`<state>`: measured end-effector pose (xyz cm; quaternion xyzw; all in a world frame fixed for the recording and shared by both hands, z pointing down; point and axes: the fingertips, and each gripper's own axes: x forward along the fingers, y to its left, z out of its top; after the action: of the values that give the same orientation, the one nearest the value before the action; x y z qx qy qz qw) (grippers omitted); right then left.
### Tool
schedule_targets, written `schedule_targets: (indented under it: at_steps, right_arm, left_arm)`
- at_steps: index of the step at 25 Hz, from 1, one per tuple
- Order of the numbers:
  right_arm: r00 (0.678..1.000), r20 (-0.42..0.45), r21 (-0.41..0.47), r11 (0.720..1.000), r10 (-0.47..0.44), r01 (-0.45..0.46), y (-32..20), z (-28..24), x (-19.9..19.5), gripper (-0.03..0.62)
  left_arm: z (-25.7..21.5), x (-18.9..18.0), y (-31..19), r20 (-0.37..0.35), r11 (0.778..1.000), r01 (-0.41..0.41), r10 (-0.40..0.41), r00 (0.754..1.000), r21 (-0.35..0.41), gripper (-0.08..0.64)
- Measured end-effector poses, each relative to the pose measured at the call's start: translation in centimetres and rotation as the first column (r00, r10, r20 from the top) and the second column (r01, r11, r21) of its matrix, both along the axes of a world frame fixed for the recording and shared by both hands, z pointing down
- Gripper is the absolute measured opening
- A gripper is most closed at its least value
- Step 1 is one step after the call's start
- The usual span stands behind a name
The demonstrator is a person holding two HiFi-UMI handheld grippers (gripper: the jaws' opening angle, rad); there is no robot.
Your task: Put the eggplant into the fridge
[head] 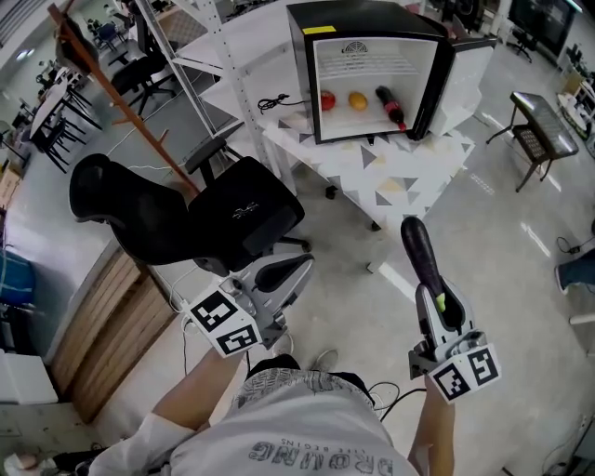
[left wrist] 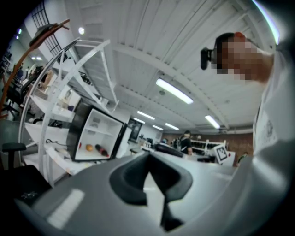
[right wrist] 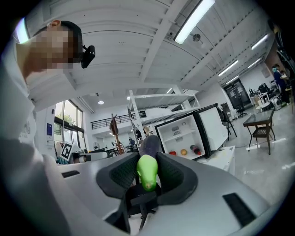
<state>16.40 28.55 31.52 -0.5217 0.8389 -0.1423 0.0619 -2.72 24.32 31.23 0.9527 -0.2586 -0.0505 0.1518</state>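
A long dark purple eggplant (head: 420,249) with a green stem end (right wrist: 147,170) sticks forward out of my right gripper (head: 437,302), which is shut on it near the stem. In the right gripper view the purple body (right wrist: 148,144) rises between the black pads (right wrist: 120,174). The small black fridge (head: 363,19) stands on a white table ahead with its door (head: 469,74) swung open to the right. Inside lie a red fruit (head: 327,99), an orange fruit (head: 358,100) and a dark bottle-shaped thing (head: 390,105). My left gripper (head: 296,270) is shut with nothing in it, its tips meeting (left wrist: 148,159).
A black office chair (head: 186,214) stands between me and the patterned white table (head: 390,167). A white shelf rack (head: 209,56) rises left of the fridge. A low dark side table (head: 544,125) is at the far right, wooden panelling (head: 107,321) at the left.
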Motion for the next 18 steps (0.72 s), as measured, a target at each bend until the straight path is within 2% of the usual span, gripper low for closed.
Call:
schedule_targets:
  at_steps: [7,18]
  right_arm:
    - [1.000,-0.004,-0.007,1.000,0.006,-0.006,-0.9,0.5,1.2,0.118]
    - [1.000,-0.002,-0.011,1.000,-0.005,0.005,-4.3,1.3,0.7,0.118]
  left_arm:
    - [0.2,0.7,-0.6,0.000,1.000,0.016,-0.016,1.000,0.000,0.006]
    - [1.1,0.5,-4.0,-0.002,1.000,0.021,-0.021,1.000,-0.006,0.006]
